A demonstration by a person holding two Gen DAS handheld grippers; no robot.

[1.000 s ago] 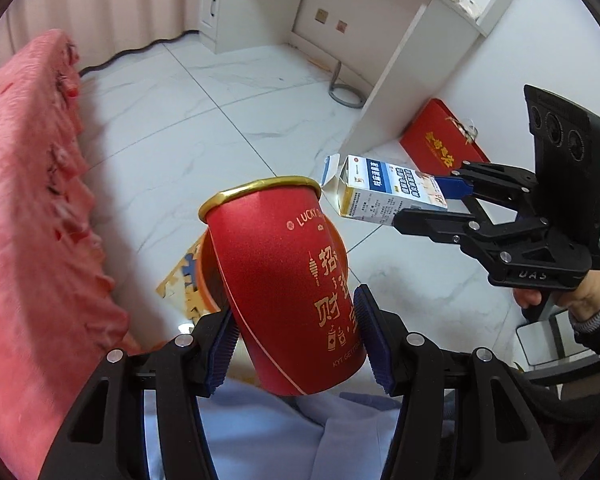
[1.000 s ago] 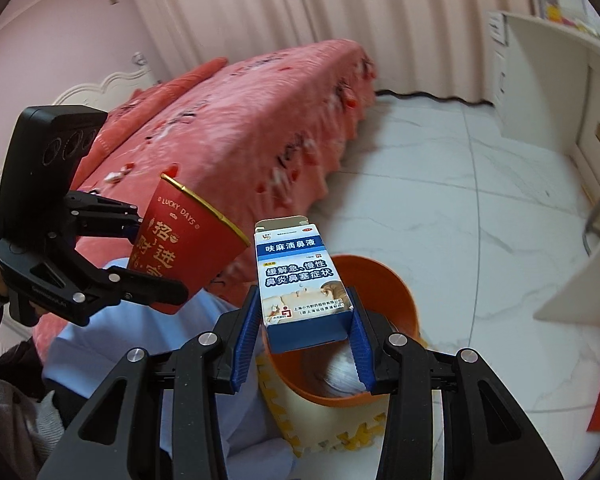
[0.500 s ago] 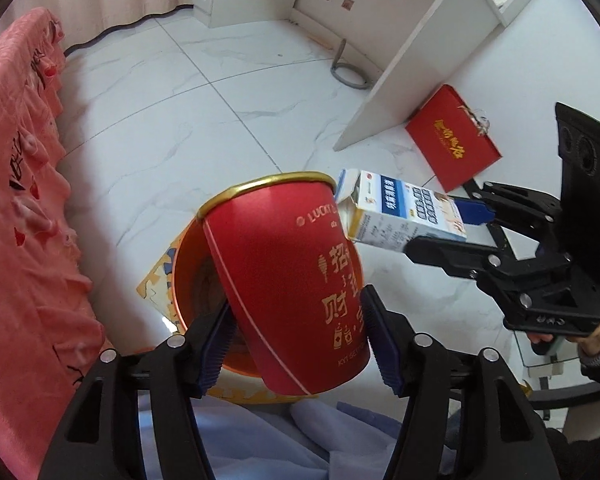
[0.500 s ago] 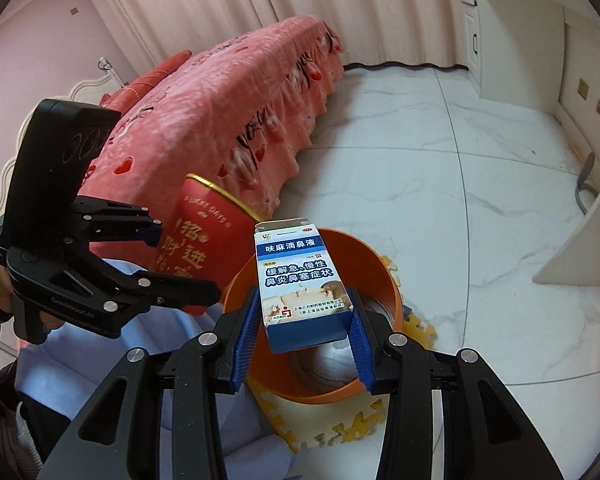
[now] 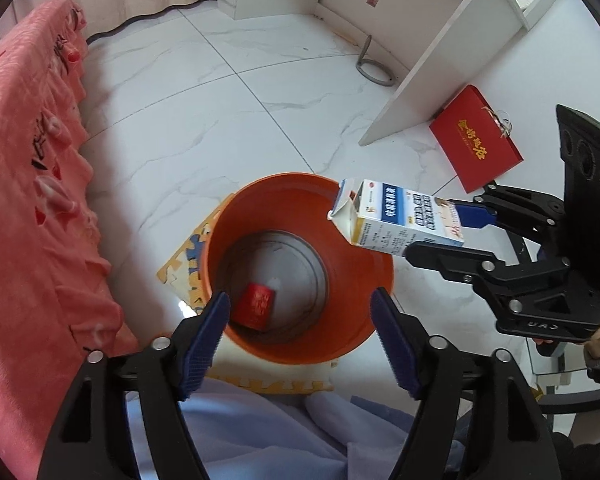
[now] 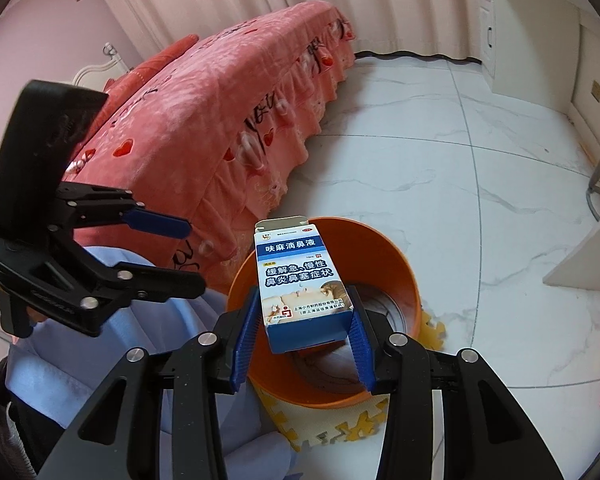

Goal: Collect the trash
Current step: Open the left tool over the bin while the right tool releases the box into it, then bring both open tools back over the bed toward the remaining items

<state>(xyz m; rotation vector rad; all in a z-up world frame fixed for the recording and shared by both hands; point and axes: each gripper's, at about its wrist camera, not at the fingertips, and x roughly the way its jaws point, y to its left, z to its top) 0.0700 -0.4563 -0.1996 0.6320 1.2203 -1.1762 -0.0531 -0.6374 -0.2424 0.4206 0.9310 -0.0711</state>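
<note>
While the left gripper [image 5: 300, 332] hangs just above the near rim of the orange bin [image 5: 236, 216], its jaws have just been opening and now stand wide with nothing between the blue pads. The red cup [image 5: 256, 306] that left them lies on its side at the bottom of the bin, toward the near wall, so that piece of trash looks done.

One piece is left, as far as these views show. The right gripper [image 6: 306, 332] is clamped narrowly on the lower end of a blue-and-white medicine box [image 6: 300, 280], pads pressing its two side faces. In the left wrist view the box [image 5: 400, 216] hangs over the far-right rim of the bin, not yet inside. Its long axis runs along the gripper's fingers, and its opened flap end leads, aimed inward over the bin's mouth and tipped somewhat downward. My judgement: it still has to come further over the opening and be let go.

Beside the bin lies a yellow foam mat [image 5: 180, 268], with the pink bedspread [image 5: 28, 200] just beyond it. Well past the bin, a red gift bag [image 5: 476, 144] leans by a white desk [image 5: 432, 64].
</note>
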